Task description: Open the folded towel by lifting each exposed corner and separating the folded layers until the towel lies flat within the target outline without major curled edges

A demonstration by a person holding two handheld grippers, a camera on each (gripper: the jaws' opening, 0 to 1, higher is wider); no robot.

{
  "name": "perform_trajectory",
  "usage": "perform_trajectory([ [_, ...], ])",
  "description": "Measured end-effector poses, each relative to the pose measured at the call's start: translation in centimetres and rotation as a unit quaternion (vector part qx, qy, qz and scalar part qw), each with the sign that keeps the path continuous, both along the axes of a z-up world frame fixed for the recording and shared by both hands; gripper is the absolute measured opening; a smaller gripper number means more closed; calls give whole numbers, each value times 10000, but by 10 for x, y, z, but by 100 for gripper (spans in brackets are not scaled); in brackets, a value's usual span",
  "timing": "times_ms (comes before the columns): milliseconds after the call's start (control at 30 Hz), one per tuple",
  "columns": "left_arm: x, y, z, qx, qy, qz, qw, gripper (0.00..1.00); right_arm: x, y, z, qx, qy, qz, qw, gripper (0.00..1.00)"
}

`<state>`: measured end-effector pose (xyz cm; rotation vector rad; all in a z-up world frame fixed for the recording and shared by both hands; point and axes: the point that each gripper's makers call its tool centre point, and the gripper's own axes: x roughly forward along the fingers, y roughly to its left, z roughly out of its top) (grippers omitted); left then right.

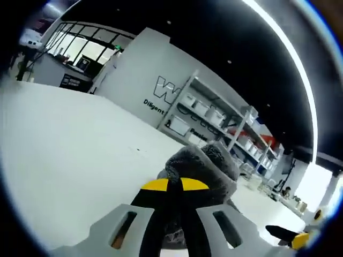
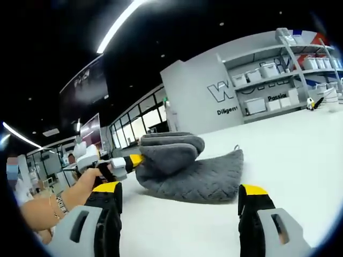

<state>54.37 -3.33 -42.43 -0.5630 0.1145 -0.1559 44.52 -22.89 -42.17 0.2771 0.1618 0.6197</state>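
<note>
A broad white table (image 2: 300,160) runs back toward a grey wall with lettering and metal shelving (image 1: 214,115) stacked with pale bins, under a dark ceiling with light strips. The grey towel (image 2: 193,171) lies near the middle of the table, its quilted lower layer spread flat toward the right and a thicker folded bundle raised over the left side. The left gripper (image 2: 131,160), seen in the right gripper view with a hand behind it, is clenched on the raised fold at the towel's left edge; in its own view the plush edge bunches just beyond its yellow-tipped jaws. The right gripper (image 2: 179,201) hangs released, jaws wide, on the near side of the towel, not touching it. Bare tabletop lies open to the right and far side.
</note>
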Motion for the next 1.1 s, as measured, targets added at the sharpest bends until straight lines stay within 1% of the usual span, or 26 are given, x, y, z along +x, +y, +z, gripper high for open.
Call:
perform_trajectory([
  [33, 0, 2, -2, -61, 39, 54, 10000, 5, 0, 0, 0, 6, 8, 8, 10000, 90],
  [67, 0, 7, -4, -203, 73, 180, 9996, 5, 0, 0, 0, 11, 10, 10, 10000, 90],
  [167, 5, 17, -6, -136, 122, 337, 9993, 5, 0, 0, -1, -5, 13, 4, 10000, 90],
  [267, 1, 19, -9, -121, 167, 390, 9990, 5, 0, 0, -1, -20, 21, 8, 10000, 90],
  [300, -1, 20, -11, -190, 210, 450, 9986, 5, 0, 0, -2, -26, 25, 7, 10000, 90],
  [367, -4, 23, -13, -123, 252, 520, 9983, 5, 0, 0, -2, -24, 28, 5, 10000, 90],
  [400, -6, 27, -12, -8, 237, 639, 9977, 6, 0, 0, -2, -13, 32, 5, 10000, 90],
  [433, -11, 27, -13, 39, 226, 666, 9975, 6, 0, 0, -2, -12, 34, 4, 10000, 90],
  [600, -14, 29, -19, -131, 297, 698, 9970, 6, 1, 1, -3, -70, 47, 16, 10000, 90],
  [800, -22, 31, -23, -142, 323, 757, 9965, 6, 0, 0, -3, -44, 39, 6, 10000, 90],
  [833, -27, 30, -23, -187, 320, 778, 9963, 6, 0, 0, -2, -41, 38, 5, 10000, 90],
  [900, -35, 28, -24, -499, 322, 789, 9951, 6, 0, 0, -2, -43, 39, 11, 10000, 90],
  [933, -35, 28, -25, -562, 332, 782, 9948, 6, 0, 1, -3, -48, 40, 12, 10000, 90],
  [967, -34, 30, -25, -562, 340, 782, 9948, 6, 0, 1, -3, -57, 44, 14, 10000, 90],
  [1033, -38, 28, -26, -553, 354, 752, 9950, 6, 0, 1, -3, -56, 38, 8, 10000, 90],
  [1100, -35, 29, -24, -415, 336, 683, 9962, 7, 0, 0, -3, -46, 47, 2, 10000, 90],
])
